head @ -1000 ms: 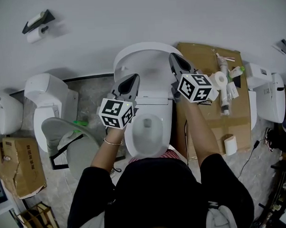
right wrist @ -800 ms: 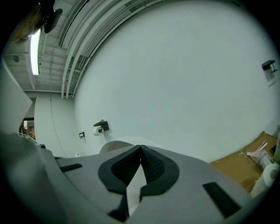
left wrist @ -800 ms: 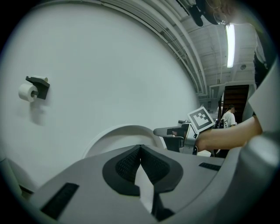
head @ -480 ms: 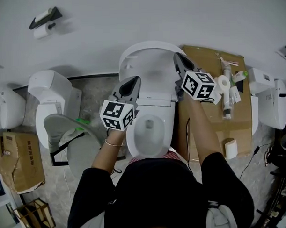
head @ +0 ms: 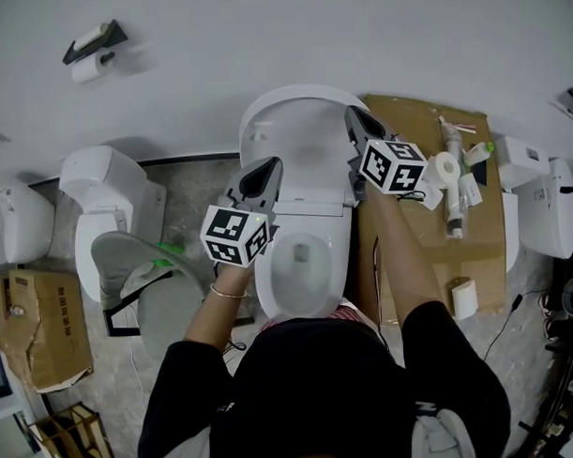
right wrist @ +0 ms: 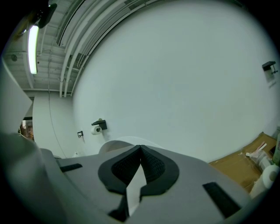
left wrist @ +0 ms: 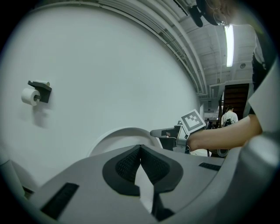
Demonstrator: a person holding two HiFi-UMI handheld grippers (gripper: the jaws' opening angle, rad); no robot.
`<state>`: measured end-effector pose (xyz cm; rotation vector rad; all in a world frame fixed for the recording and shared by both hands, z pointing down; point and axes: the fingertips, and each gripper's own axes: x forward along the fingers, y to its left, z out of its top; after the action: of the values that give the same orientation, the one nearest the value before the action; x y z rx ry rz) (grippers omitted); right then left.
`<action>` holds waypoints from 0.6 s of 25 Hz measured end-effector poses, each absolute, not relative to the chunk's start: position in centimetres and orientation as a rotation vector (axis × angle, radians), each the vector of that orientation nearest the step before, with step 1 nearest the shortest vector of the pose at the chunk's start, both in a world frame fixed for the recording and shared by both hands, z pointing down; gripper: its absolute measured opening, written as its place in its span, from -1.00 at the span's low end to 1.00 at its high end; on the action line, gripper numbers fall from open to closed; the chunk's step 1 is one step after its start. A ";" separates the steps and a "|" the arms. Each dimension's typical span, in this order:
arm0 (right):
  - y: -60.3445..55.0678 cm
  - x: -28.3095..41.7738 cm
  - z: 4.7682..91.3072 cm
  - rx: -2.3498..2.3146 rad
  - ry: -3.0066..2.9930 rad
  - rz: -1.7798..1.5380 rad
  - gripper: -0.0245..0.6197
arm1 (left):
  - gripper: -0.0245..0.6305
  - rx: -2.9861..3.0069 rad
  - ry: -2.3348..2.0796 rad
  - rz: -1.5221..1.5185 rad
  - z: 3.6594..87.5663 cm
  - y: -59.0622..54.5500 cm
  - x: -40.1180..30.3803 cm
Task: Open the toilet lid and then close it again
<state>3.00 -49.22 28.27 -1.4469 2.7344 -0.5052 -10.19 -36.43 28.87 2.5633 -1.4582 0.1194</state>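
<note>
The white toilet stands in the middle of the head view, its lid (head: pixel 297 115) raised upright against the wall and the bowl (head: pixel 302 260) uncovered. My left gripper (head: pixel 266 168) hovers over the seat's left rear side, jaws closed with nothing between them. My right gripper (head: pixel 355 118) is at the lid's right edge, also shut and empty; whether it touches the lid I cannot tell. The left gripper view shows its own shut gripper (left wrist: pixel 140 146), the lid's curve (left wrist: pixel 118 135) and the right gripper (left wrist: pixel 168 132) beyond. From the right gripper (right wrist: pixel 140 148) the lid's top (right wrist: pixel 127 142) peeks out.
More white toilets stand to the left (head: pixel 107 197) and far right (head: pixel 539 200). A loose grey seat (head: pixel 138 275) lies at lower left. Flat cardboard (head: pixel 437 237) on the right carries paper rolls and tubes. A paper holder (head: pixel 92 47) hangs on the wall.
The head view has shifted slightly. My left gripper has drawn back a little toward the person. The lid stays upright and both grippers remain shut.
</note>
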 end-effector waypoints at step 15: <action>-49.1 3.3 28.6 -1.490 2.782 -0.481 -0.86 | -0.91 2.575 -1.500 0.104 27.4 -35.1 -10.8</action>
<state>3.29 -49.06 28.60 -1.4898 2.7825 -0.4805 -10.82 -35.12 27.38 2.5746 -1.5002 0.1039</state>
